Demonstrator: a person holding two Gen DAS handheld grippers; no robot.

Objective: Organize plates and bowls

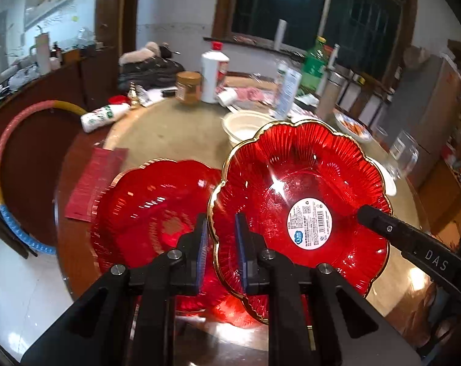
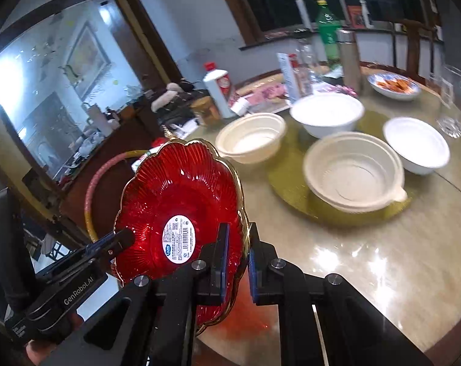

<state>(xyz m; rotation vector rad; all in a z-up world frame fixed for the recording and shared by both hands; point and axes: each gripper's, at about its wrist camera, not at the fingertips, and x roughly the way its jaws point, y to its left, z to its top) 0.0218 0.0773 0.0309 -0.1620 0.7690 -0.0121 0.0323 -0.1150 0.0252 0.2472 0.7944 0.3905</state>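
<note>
A red ribbed glass plate (image 1: 300, 189) with a gold scalloped rim and a white sticker is held tilted above the table by both grippers. My left gripper (image 1: 221, 231) is shut on its left rim. My right gripper (image 2: 238, 238) is shut on the opposite rim of the same plate (image 2: 181, 201). In the left wrist view one right finger (image 1: 373, 218) reaches over the plate's edge; in the right wrist view a left finger (image 2: 120, 241) does the same. A second red plate (image 1: 151, 213) lies flat on the table beneath. Several white bowls (image 2: 352, 170) stand beyond.
The round table (image 2: 382, 259) carries a gold mat (image 2: 288, 186), a blue-rimmed dish of food (image 2: 395, 87), a glass jar (image 2: 452, 106), a white bottle (image 2: 219, 90), a green bottle (image 2: 328, 30) and a steel flask (image 2: 349, 58). A red booklet (image 1: 93, 180) lies at the table's left edge, by a hoop (image 1: 5, 164).
</note>
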